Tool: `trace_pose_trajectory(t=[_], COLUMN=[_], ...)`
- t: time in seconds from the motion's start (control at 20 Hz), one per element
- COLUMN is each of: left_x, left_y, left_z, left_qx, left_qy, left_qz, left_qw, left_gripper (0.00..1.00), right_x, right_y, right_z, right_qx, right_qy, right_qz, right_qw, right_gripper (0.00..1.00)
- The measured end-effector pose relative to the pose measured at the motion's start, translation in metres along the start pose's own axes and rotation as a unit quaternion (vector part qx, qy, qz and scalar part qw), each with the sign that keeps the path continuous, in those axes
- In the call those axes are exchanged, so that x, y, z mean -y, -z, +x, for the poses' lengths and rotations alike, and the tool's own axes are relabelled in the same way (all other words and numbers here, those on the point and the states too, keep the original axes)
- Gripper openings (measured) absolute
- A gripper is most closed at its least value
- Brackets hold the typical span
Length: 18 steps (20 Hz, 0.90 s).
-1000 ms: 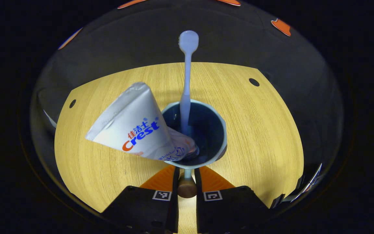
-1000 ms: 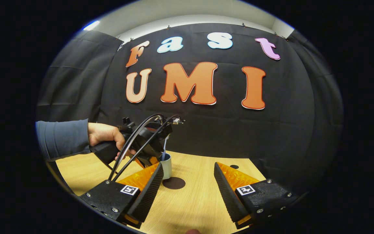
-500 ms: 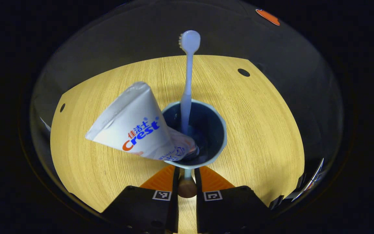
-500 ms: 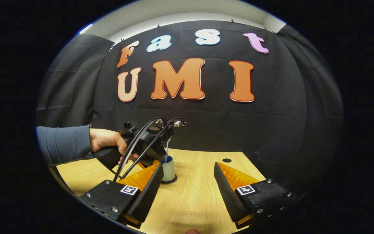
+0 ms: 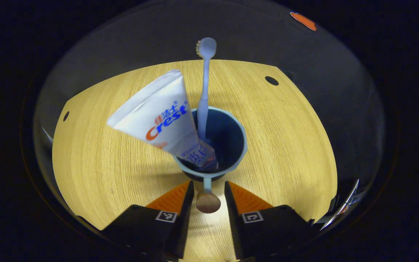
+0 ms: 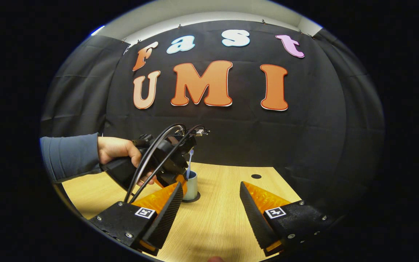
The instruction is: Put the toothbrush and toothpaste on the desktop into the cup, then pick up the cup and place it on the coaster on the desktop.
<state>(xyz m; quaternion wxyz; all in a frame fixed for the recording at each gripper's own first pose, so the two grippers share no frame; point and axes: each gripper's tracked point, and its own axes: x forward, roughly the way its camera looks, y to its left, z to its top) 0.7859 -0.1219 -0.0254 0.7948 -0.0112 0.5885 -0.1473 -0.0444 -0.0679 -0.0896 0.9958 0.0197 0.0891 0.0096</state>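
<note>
Wooden desktop (image 5: pixel 286 145) carried the cup (image 5: pixel 239 138) on a dark coaster (image 6: pixel 196 198), toothbrush (image 5: pixel 204 94) and toothpaste (image 5: pixel 162 116) inside. Left gripper (image 5: pixel 207 189) stood released around the handle; right gripper (image 6: pixel 209 207) gaped empty.

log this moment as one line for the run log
cup on coaster | toothbrush, toothpaste in cup | left gripper open around handle | right gripper open, idle

A: From where does the left gripper view look?

B: From close above the cup (image 5: pixel 215 143), facing steeply down at it and the table (image 5: pixel 289 145) beyond.

A: And the right gripper view?

B: From low over the table (image 6: pixel 213 222), well back from the cup (image 6: pixel 191 186), facing level toward the booth wall (image 6: pixel 304 145).

A: What do they share?

B: The cup and the table around it.
</note>
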Motion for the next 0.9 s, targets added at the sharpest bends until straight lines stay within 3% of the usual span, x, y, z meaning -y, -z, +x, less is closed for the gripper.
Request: trace_pose_trajectory(t=[0.05, 0.1, 0.25, 0.35, 0.5, 0.7, 0.85, 0.9], left_x=[-0.002, -0.003, -0.011, -0.016, -0.016, -0.029, -0.035, -0.037], left_y=[-0.007, -0.014, -0.019, -0.026, -0.043, -0.062, -0.074, -0.066], left_z=[-0.007, -0.014, -0.02, -0.031, -0.052, -0.094, -0.123, -0.112], left_qx=[0.01, 0.018, 0.056, 0.087, 0.149, 0.263, 0.346, 0.369], left_qy=[-0.003, -0.004, -0.01, -0.026, -0.039, -0.072, -0.092, -0.098], left_qz=[0.005, 0.012, 0.029, 0.048, 0.065, 0.067, 0.07, 0.065], left_qw=[1.0, 1.0, 0.998, 0.995, 0.986, 0.96, 0.931, 0.922], left_gripper=[0.65, 0.71, 0.76, 0.87, 0.93, 0.93, 0.93, 0.93], right_x=[-0.002, -0.001, -0.003, -0.009, -0.009, -0.021, -0.036, -0.041], right_y=[-0.002, -0.005, -0.016, -0.023, -0.041, -0.064, -0.077, -0.08], right_z=[0.0, 0.0, 0.001, 0.002, 0.004, 0.007, 0.011, 0.011], right_qx=[0.001, 0.003, 0.013, 0.016, 0.039, 0.064, 0.078, 0.08], right_qy=[-0.001, 0.001, 0.004, 0.003, 0.023, 0.035, 0.03, 0.028], right_qz=[-0.003, -0.007, -0.005, -0.004, -0.009, -0.004, -0.004, -0.007], right_qw=[1.0, 1.0, 1.0, 1.0, 0.999, 0.997, 0.997, 0.996], right_gripper=[0.94, 0.94, 0.94, 0.94, 0.94, 0.94, 0.94, 0.94])
